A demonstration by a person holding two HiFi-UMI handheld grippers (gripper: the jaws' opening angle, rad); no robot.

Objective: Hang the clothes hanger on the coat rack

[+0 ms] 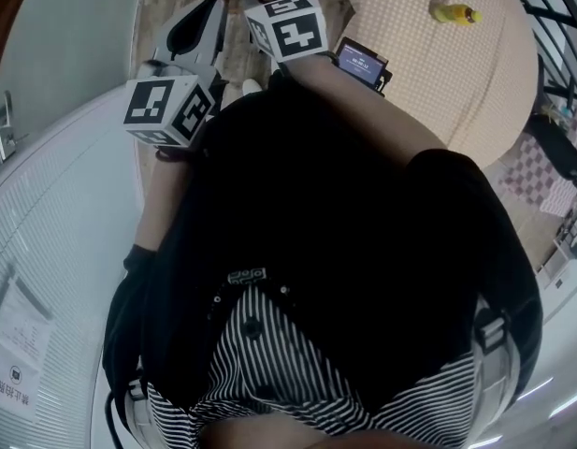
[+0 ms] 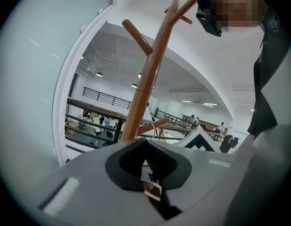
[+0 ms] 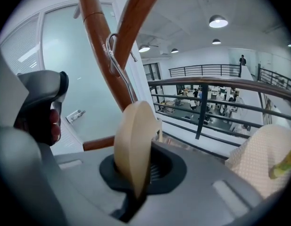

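Hanger [image 3: 132,140] was clamped in my right gripper [image 3: 137,171], hook [image 3: 118,62] round the rack [image 3: 95,36] (only release seemed left); left gripper [image 2: 145,147] closed, empty.

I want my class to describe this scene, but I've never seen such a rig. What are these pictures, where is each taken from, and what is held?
No robot: a person holds a two-jaw gripper in each hand. The head view looks down from the person's head; the patterned cubes belong to the grippers, and a table with a bottle stands beyond. Each gripper carries its own camera. The right gripper is shut on a hanger, whose hook is up at the fork of the rack. The left gripper faces the rack, jaws seemingly shut, an unclear pale bit between them.
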